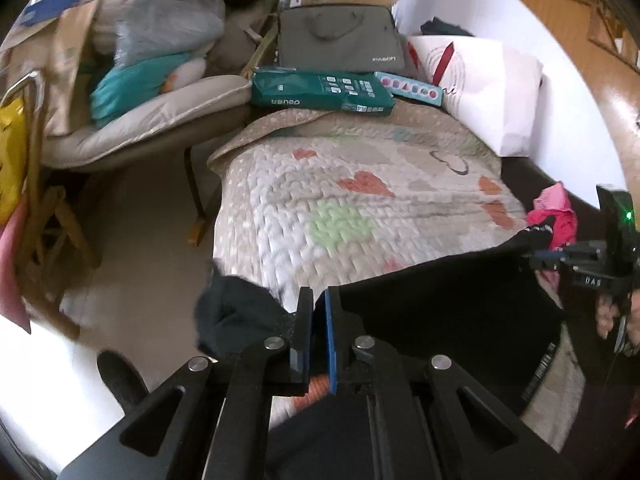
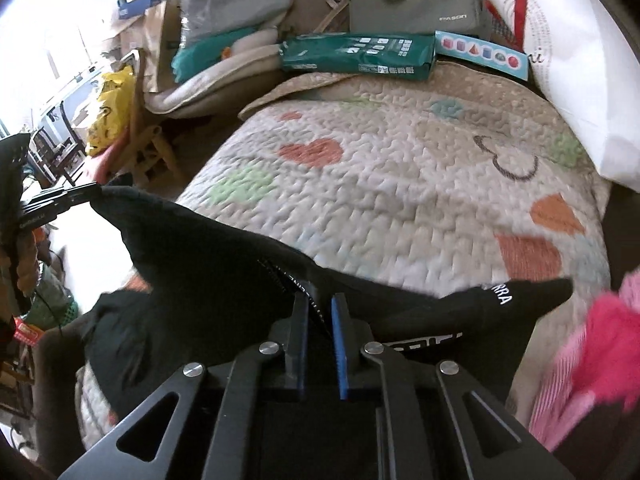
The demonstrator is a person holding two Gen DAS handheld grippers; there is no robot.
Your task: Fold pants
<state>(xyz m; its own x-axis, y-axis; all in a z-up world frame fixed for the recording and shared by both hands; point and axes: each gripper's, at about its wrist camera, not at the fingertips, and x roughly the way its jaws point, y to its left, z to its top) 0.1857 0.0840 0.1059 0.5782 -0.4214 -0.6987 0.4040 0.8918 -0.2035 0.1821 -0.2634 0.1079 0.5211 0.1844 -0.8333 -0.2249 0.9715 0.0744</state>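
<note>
The black pants [image 1: 448, 300] with white lettering hang stretched between my two grippers above the near end of a quilted bed cover [image 1: 360, 200]. My left gripper [image 1: 319, 300] is shut on the pants' edge, with a loose bunch of black cloth to its left. My right gripper [image 2: 320, 304] is shut on the pants [image 2: 224, 264] near a corner with white lettering. In the left wrist view the right gripper [image 1: 536, 254] pinches the far corner at the right. In the right wrist view the left gripper [image 2: 94, 192] pinches the corner at the left.
The quilted cover [image 2: 400, 168] bears coloured hearts. At its far end lie a green package [image 1: 320, 92], a blue box [image 1: 412, 88], a grey bag [image 1: 336, 40] and a white pillow [image 1: 488, 88]. Pink clothing [image 2: 592, 360] lies at the right. A cluttered chair [image 1: 140, 112] stands at the left.
</note>
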